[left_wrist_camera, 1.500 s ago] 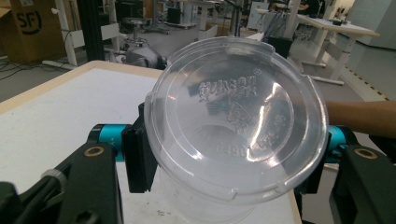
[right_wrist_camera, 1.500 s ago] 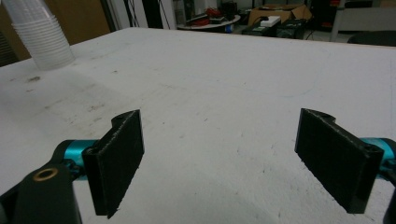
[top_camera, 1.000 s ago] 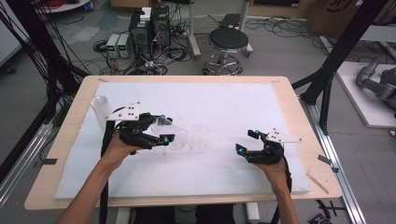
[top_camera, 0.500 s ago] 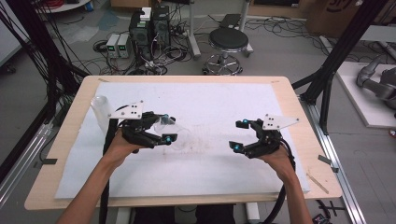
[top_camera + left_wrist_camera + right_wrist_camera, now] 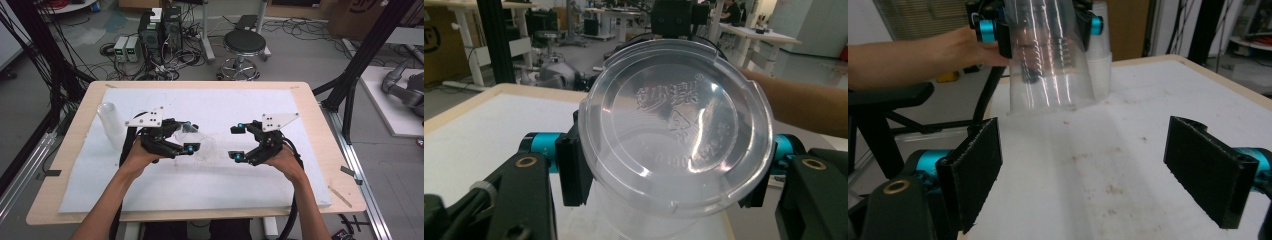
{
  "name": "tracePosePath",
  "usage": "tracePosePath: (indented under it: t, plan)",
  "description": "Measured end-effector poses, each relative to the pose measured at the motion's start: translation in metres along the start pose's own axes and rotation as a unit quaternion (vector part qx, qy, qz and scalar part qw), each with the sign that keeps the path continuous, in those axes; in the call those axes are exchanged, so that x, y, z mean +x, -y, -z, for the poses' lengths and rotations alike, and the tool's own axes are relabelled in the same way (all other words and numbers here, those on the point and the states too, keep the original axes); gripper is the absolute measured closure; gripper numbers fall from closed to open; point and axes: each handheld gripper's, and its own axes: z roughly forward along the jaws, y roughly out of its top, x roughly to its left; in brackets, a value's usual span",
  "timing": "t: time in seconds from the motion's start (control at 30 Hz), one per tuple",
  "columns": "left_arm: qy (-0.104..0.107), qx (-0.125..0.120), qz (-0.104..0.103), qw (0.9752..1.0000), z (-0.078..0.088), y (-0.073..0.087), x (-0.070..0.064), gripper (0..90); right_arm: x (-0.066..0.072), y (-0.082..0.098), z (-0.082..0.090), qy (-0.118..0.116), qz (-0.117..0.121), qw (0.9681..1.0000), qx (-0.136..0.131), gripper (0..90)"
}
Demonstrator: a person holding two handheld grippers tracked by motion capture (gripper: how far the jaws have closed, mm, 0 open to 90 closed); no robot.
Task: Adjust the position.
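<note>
Left hand-held gripper (image 5: 664, 170) clamps the clear cup (image 5: 674, 145) between its jaws.

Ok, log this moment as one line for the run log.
left gripper: shut on clear plastic cup, base toward its camera | right gripper: open, nothing between jaws, facing the cup | cup stack: upright at table's left
</note>
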Motion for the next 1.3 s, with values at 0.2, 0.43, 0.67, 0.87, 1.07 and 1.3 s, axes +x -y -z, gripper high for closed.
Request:
tracePosePath:
  t: [0.2, 0.43, 0.67, 0.87, 1.07, 1.3]
  plan:
    - [0.009, -0.008, -0.001, 0.9999, -0.014, -0.002, -0.002, 38.2, 0.003, -0.009, -0.017, -0.027, 0.017, 0.9993, -0.019, 15.6]
    - [0.008, -0.014, 0.001, 0.9999, -0.019, -0.003, -0.003, 38.3, 0.005, -0.010, -0.027, -0.035, 0.022, 0.9987, -0.029, 15.7]
    - [0.015, -0.020, -0.003, 0.9997, -0.024, -0.007, -0.005, 38.3, 0.007, -0.011, -0.041, -0.046, 0.027, 0.9982, -0.026, 15.7]
    - [0.020, -0.018, -0.008, 0.9996, -0.029, -0.008, -0.007, 38.4, 0.008, -0.012, -0.047, -0.050, 0.035, 0.9978, -0.025, 16.3]
    - [0.019, -0.021, -0.006, 0.9996, -0.029, -0.008, -0.006, 38.5, 0.009, -0.012, -0.047, -0.050, 0.046, 0.9974, -0.023, 24.2]
    - [0.021, -0.018, -0.009, 0.9996, -0.029, -0.008, -0.005, 38.9, 0.009, -0.012, -0.048, -0.049, 0.056, 0.9970, -0.018, 31.1]
